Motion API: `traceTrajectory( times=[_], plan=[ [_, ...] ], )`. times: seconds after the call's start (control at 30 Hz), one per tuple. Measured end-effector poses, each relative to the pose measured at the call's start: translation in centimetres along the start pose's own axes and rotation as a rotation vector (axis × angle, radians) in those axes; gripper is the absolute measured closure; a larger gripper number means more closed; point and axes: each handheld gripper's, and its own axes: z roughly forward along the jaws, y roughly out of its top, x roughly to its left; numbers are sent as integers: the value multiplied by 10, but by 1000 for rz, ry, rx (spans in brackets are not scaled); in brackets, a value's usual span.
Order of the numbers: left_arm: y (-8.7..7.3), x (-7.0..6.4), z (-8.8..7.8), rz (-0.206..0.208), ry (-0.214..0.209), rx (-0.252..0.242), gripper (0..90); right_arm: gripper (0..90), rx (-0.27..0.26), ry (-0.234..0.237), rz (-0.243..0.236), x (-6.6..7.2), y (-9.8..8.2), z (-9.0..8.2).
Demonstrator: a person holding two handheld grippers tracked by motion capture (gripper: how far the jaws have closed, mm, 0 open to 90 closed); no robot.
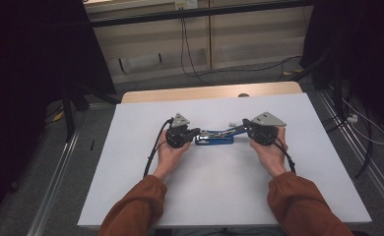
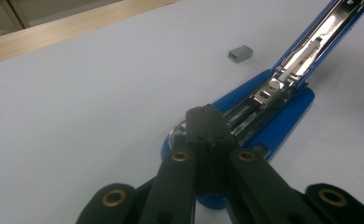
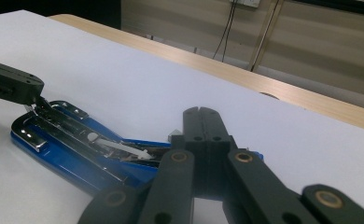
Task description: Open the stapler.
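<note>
On the white tabletop (image 1: 229, 187) the opened blue stapler (image 1: 214, 139) lies between both tools, left tool (image 2: 208, 111) and right tool (image 3: 202, 112) pressed together; a careless push could slide it onto the loose staple strip (image 2: 240, 53).

A lab-style recording room is showing here: a white-topped counter (image 1: 219, 187) with a pale wood edge is standing on a grey floor, metal floor rails (image 1: 57, 182) are running along both sides, black curtains (image 1: 27, 59) are hanging left and right, and loose cables (image 1: 190, 54) are trailing down the beige panelled wall (image 1: 249, 39) behind.
</note>
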Motion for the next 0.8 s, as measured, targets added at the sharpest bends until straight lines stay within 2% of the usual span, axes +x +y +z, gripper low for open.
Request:
traceTrajectory(
  times=[0.63,0.8],
  plan=[
    [-1,0,0,2,-2,-6,900,900,44,19,3,-10,-11,-1],
    [-1,0,0,3,-2,-5,900,900,39,47,5,-11,-14,-1]
  ],
)
